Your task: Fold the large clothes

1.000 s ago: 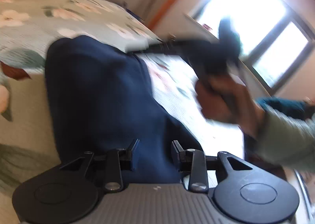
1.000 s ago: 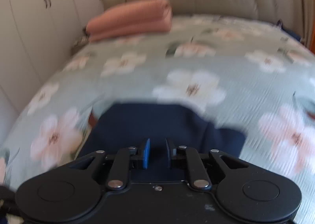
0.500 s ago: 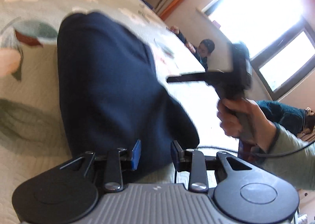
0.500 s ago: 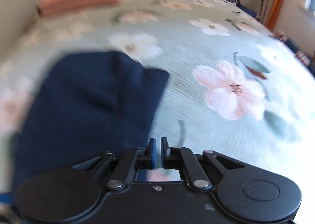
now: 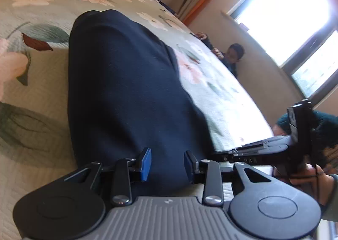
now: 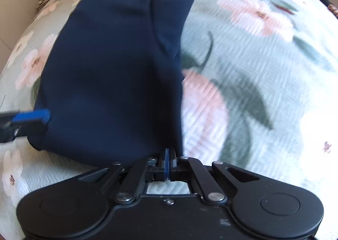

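left wrist view: we are hovering our left gripper (image 5: pixel 166 165) over the near edge of the navy garment (image 5: pixel 126 92), its jaws spread with dark cloth showing between them, not yet pinched. the garment is lying partly folded on the floral bedspread (image 5: pixel 38 92), near the foot of the bed. right wrist view: our right gripper (image 6: pixel 169 163) is sitting at the garment's (image 6: pixel 114 67) near right corner, jaws pressed nearly together; we cannot tell for certain whether a hem is caught between them, the frame being blurred. we are judging the cloth soft, limp and fairly thick, likely knit, light enough to lift but prone to sagging and slipping. we are reckoning the best hold to be both near corners, pinching through all layers together.
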Demonstrator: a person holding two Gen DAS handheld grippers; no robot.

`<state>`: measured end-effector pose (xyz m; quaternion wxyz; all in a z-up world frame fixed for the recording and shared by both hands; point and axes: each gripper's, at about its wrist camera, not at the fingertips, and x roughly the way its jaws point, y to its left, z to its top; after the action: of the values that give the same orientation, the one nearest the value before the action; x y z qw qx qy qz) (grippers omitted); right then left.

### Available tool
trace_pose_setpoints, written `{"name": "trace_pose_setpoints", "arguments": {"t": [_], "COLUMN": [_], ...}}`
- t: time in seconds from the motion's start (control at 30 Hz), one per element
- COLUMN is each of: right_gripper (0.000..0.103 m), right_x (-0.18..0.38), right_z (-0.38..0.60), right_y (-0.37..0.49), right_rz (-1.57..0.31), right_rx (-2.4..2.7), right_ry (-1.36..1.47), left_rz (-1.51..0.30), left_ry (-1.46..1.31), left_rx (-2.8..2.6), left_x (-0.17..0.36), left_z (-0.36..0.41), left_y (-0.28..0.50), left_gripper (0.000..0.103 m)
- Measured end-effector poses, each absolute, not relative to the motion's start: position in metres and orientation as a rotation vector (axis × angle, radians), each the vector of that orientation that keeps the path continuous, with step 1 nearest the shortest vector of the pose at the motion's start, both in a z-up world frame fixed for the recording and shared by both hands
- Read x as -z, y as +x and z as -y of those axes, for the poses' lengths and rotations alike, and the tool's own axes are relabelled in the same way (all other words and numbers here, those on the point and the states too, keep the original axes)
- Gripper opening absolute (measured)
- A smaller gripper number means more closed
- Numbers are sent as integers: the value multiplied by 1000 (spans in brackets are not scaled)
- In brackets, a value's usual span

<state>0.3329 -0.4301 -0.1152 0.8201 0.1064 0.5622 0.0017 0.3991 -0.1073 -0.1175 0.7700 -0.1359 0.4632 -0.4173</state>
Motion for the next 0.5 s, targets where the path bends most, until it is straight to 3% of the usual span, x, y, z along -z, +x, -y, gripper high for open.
{"name": "trace_pose_setpoints", "arguments": {"t": [0.13,0.27,0.43,0.5], "right_gripper": [3,3,0,0], "right_x": [73,77,134,142], "right_z": [435,427,422,420], "right_y": [369,447,548,559], "right_rz": [-960,-804,-957,-922], "right_rx": [-40,-72,-51,-39], "right_ry": [200,224,283,294], "left_rz": [-994,-989,-966,-963], "left_ry": [-298,-289,-348,-377], "left_rx": [927,899,891,891], "left_x": [107,112,121,121], "left_z": [101,105,103,97], "left_y": [396,399,395,392], "left_gripper": [44,44,45,46]}}
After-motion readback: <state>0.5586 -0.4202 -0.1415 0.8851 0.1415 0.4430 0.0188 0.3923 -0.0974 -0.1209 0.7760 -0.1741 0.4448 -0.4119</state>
